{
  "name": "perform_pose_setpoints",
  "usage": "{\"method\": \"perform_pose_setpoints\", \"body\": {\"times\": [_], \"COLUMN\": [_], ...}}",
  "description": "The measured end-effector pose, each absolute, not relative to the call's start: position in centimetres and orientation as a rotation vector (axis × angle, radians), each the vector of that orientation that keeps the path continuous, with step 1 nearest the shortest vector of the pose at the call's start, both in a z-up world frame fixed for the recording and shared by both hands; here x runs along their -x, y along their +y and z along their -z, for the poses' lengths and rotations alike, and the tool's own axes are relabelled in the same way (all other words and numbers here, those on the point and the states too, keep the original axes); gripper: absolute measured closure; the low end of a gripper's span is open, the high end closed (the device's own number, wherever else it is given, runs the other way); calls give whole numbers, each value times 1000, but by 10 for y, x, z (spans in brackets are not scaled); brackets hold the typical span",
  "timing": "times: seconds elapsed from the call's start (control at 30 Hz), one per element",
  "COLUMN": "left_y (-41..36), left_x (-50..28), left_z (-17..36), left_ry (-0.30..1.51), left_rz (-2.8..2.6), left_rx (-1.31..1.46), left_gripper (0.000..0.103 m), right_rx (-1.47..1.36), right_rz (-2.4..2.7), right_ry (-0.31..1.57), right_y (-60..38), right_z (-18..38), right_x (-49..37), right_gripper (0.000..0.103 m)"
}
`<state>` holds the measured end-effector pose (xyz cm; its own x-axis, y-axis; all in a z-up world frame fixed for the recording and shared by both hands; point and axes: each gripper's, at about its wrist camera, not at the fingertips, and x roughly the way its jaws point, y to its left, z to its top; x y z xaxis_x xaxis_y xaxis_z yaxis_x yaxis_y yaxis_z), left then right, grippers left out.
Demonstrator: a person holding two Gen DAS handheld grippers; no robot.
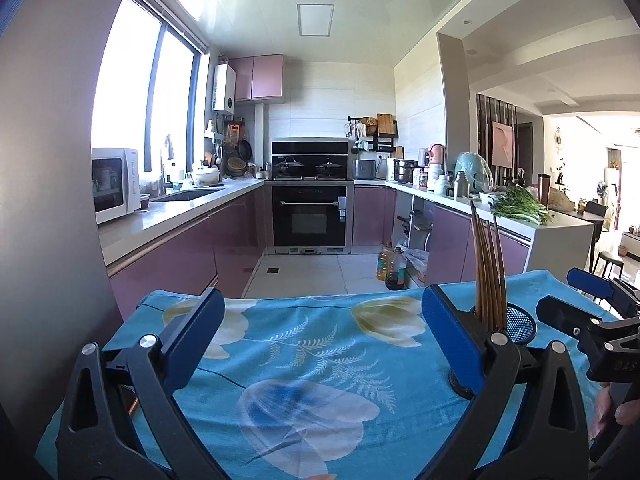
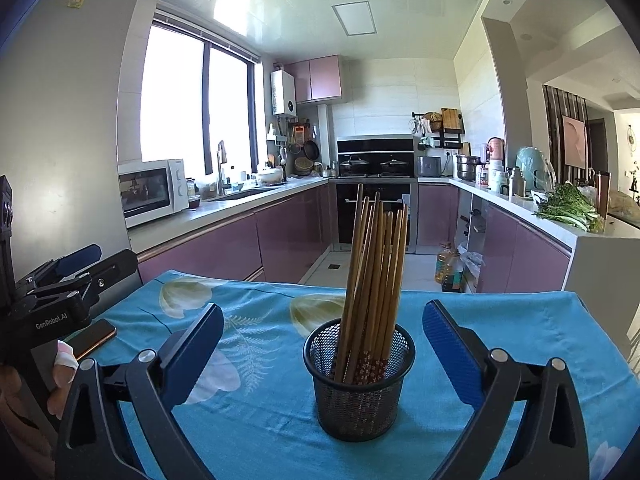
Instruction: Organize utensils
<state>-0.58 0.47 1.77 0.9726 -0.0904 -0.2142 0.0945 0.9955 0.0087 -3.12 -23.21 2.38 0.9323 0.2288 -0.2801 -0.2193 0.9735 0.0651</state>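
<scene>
We are holding the right gripper (image 2: 322, 354) with its blue fingers (image 2: 196, 354) spread wide and empty, either side of the black mesh cup (image 2: 358, 384), not touching it. The cup is standing upright on the tabletop's blue floral cloth (image 2: 256, 412), and the wooden chopsticks (image 2: 374, 268) are leaning in it as a bundle, their patterned ends down. The left gripper (image 1: 320, 346) is likewise gaping wide over bare cloth, gripping nothing. From the left wrist view its own right-hand finger (image 1: 454, 346) is blocking most of the cup, leaving only the rim and chopstick tops showing. Only the right wrist view is showing the phone (image 2: 94, 338) lying at the cloth's left edge.
</scene>
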Motion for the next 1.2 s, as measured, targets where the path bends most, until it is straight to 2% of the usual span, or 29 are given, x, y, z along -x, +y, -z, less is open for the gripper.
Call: {"method": "perform_pose_setpoints", "body": {"times": [0.57, 1.2], "left_y": [8, 10], "left_x": [18, 21], "left_z": [-14, -10], "left_ry": [181, 168], "left_rz": [50, 42], "left_rx": [-17, -4], "left_gripper": [6, 6], "right_rx": [4, 2], "right_rz": [-143, -115], "right_ry": [209, 200], "right_y": [-229, -230], "right_z": [-25, -28], "right_x": [46, 50], "right_gripper": [7, 7]}}
